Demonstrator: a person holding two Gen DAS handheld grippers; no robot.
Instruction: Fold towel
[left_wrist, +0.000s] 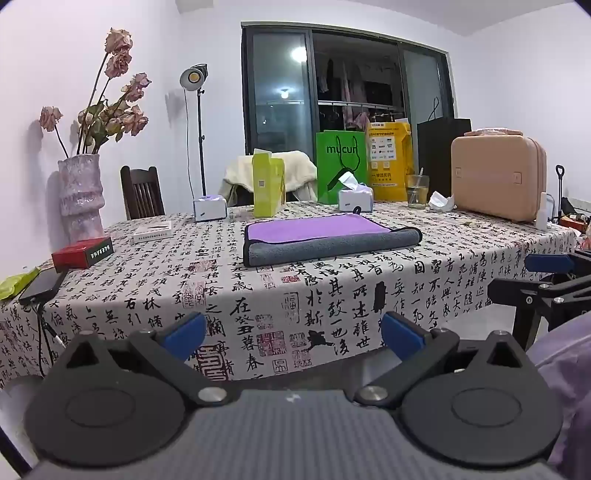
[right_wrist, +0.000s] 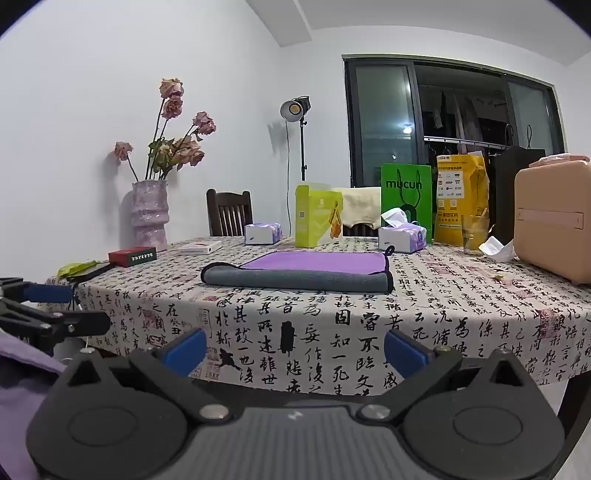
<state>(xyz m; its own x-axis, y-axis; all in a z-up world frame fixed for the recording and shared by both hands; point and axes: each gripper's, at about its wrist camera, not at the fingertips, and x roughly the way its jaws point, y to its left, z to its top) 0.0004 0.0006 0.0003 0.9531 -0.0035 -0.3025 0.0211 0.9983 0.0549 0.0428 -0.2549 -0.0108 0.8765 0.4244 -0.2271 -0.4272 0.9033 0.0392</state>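
Towel (left_wrist: 328, 236) seen partly folded on table (left_wrist: 221, 295); left gripper (left_wrist: 293, 332) and right gripper (right_wrist: 293, 350) held spread, empty, well apart from it.

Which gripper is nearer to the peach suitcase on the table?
Right. The right gripper hangs before the table edge, the suitcase ahead on its right; the left gripper is beside it, farther left.

Two wrist views, both low and off the near edge of the worktop (left_wrist: 229, 288), facing across it toward the window (left_wrist: 343, 96).

Each looks out between its own spread fingers, well back from the towel (left_wrist: 325, 236). The left view sits further left, the right one further right; both share the towel, vase (right_wrist: 149, 210), lamp (right_wrist: 295, 109) and bags, and each catches the other gripper at its edge.
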